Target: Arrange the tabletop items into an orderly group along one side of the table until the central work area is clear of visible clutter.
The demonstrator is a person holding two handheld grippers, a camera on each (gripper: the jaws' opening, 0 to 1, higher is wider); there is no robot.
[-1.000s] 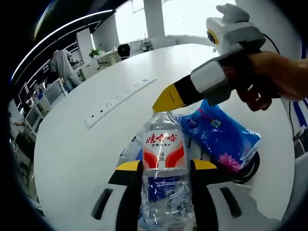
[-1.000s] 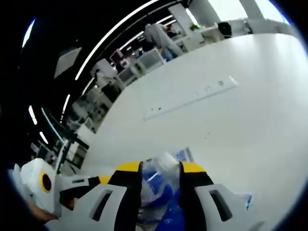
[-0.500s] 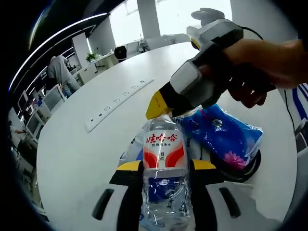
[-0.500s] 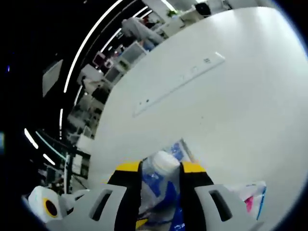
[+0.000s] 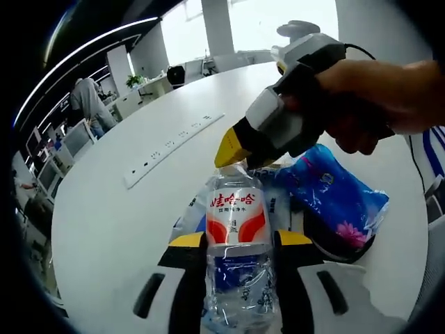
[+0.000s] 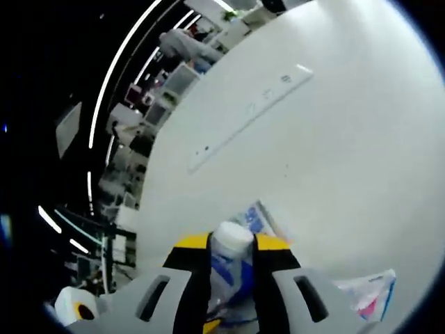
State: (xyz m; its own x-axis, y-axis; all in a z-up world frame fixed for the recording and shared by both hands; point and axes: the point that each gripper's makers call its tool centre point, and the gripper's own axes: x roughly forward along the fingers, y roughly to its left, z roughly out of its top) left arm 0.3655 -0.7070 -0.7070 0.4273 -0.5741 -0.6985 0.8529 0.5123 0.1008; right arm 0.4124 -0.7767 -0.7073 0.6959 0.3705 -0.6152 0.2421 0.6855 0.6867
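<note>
Left gripper (image 5: 239, 240) low at the near table edge, yellow-tipped jaws pinching a clear water bottle (image 5: 238, 243) at its red-and-white label, bottle upright between them. Right gripper (image 5: 245, 149) reaching in from the right of the left gripper view, nose angled down onto the bottle's top, held by a hand (image 5: 379, 97) with fingers wrapped round the grip. In the right gripper view, right gripper (image 6: 231, 243) with jaws drawn close on either side of the bottle's white cap (image 6: 231, 236) and neck, pinching there.

White round table (image 5: 125, 223) stretching wide and bare ahead and to the left of the bottle; far edge curving away toward the office behind.

Just right of the bottle, a blue packet with a pink flower print (image 5: 332, 198), lying on a black round object (image 5: 348, 247) partly hidden beneath it. Behind the bottle, a flat clear wrapper with blue print (image 5: 193, 212), touching the bottle's base area; exact contact unclear. Well apart, further up the table, a long white power strip (image 5: 174, 146) lying diagonally. Beyond the table, desks with monitors and a person in grey (image 5: 87, 101) bent over one.
</note>
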